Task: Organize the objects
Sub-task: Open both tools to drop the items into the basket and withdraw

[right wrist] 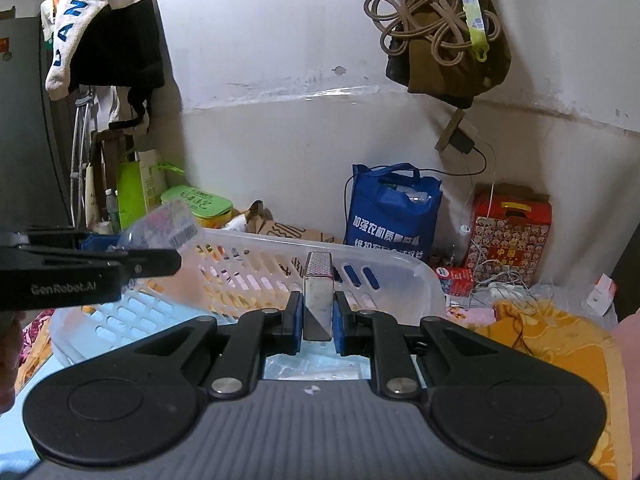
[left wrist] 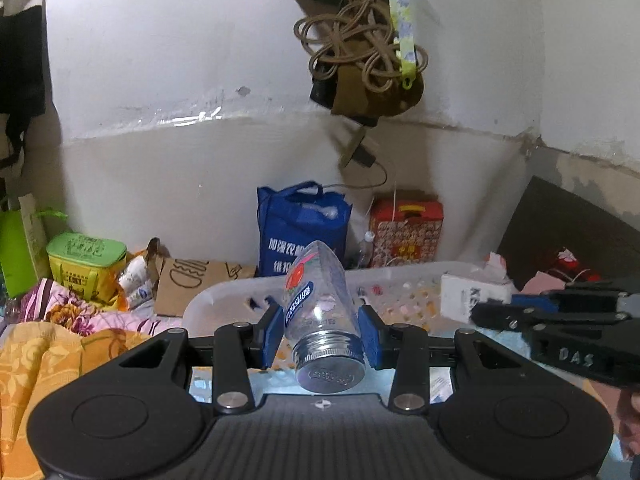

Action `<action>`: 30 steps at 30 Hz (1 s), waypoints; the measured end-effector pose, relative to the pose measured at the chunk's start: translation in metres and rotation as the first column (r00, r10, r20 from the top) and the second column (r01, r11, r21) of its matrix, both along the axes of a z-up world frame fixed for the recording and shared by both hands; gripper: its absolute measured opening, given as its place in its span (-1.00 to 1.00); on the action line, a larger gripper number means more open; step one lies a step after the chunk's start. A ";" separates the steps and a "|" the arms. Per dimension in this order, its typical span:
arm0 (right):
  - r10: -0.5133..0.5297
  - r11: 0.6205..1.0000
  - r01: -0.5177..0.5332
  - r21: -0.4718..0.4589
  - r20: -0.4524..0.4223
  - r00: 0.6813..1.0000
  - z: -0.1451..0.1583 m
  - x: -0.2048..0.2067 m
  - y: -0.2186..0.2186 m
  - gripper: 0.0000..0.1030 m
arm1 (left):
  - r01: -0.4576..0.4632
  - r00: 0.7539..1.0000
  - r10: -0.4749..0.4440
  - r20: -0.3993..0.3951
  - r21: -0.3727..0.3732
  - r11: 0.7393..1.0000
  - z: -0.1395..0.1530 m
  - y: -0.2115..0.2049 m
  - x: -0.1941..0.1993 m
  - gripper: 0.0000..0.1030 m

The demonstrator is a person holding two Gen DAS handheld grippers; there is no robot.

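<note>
Left gripper (left wrist: pixel 319 330): your blue pads are closed on a clear jar (left wrist: pixel 318 300), silver lid toward the camera, body tilted up and away.
Right gripper (right wrist: pixel 316 316): your pads are clamped on a small box (right wrist: pixel 317 294), standing upright between them.
Basket (right wrist: pixel 384 266): white, slotted, lying on the bedding just beyond both tools; you hold jar and box above its near side.
Behind the basket: blue bag (right wrist: pixel 390 216) and red box (right wrist: pixel 510 232) against the wall.

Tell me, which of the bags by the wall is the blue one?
The tall blue bag with white lettering, standing upright between the flat brown paper bag and the red patterned box. The green bag stands far left.
</note>
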State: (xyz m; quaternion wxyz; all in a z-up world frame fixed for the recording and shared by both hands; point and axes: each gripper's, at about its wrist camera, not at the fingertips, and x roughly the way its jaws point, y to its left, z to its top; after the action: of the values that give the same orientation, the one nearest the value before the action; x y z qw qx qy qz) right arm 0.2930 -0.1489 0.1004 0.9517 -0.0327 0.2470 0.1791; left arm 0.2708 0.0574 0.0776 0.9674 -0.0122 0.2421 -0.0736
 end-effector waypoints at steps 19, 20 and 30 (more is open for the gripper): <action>-0.037 0.998 0.026 0.051 0.210 0.977 0.011 -0.100 -0.020 1.00 | 0.056 0.976 -0.071 0.206 0.078 0.995 0.013 -0.008 -0.096 0.67; -0.031 0.999 0.022 0.048 0.211 0.977 0.009 -0.109 -0.022 1.00 | 0.063 0.975 -0.079 0.209 0.081 0.995 0.011 -0.008 -0.107 0.67; -0.073 0.992 0.070 0.100 0.025 0.997 -0.065 -0.131 -0.039 1.00 | 0.157 0.985 -0.164 0.051 0.128 0.979 -0.063 -0.006 -0.161 0.70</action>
State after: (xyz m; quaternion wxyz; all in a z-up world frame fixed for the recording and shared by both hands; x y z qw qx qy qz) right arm 0.1623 -0.1874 0.0349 0.9615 0.0209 0.2250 0.1564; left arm 0.1100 0.0518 0.0144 0.9641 0.0698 0.2169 -0.1366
